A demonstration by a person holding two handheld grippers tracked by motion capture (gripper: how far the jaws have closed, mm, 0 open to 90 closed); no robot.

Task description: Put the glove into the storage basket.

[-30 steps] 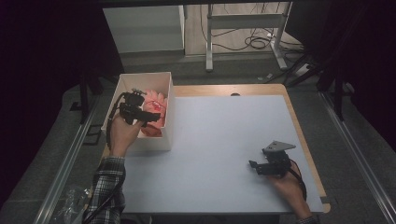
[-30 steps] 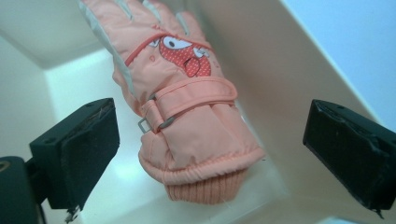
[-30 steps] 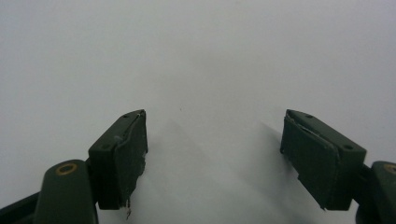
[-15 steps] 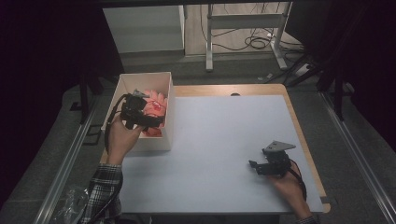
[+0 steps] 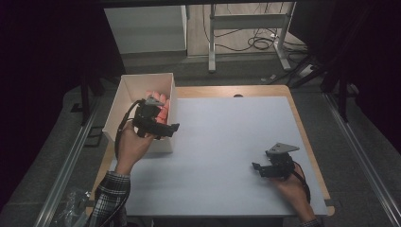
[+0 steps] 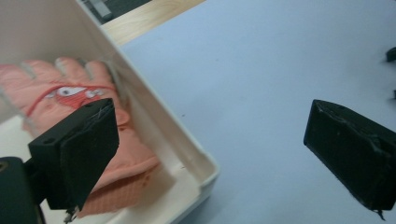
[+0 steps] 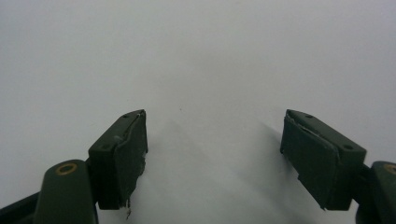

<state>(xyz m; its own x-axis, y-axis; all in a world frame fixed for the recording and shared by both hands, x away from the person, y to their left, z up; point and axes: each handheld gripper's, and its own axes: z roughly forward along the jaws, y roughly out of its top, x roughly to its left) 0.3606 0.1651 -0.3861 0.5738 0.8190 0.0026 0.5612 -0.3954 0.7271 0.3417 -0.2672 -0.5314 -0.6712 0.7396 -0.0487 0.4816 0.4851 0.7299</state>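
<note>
A white open box (image 5: 124, 98) stands at the table's left edge with a pink glove (image 5: 161, 105) lying in it. My left gripper (image 5: 171, 131) hovers open over the box's right wall near its front corner, holding nothing. In the left gripper view, one jaw hangs over the glove (image 6: 60, 98), which bears a red-and-white patch, and the other over the table; the box wall (image 6: 159, 126) runs under the left gripper (image 6: 212, 154). My right gripper (image 5: 257, 169) rests low at the table's near right. In the right gripper view the right gripper (image 7: 212, 154) stands open over bare surface.
The pale blue-grey mat (image 5: 227, 142) covers the wooden table, whose edge (image 5: 302, 137) shows at the right. Beyond the far edge stand a white cabinet (image 5: 146, 28) and a desk frame (image 5: 246, 33) with cables on the floor. Metal rails (image 5: 66, 165) flank the table.
The left gripper has come out from over the glove in the box, moving right and toward me to the box's right wall. The right gripper has stayed put.
</note>
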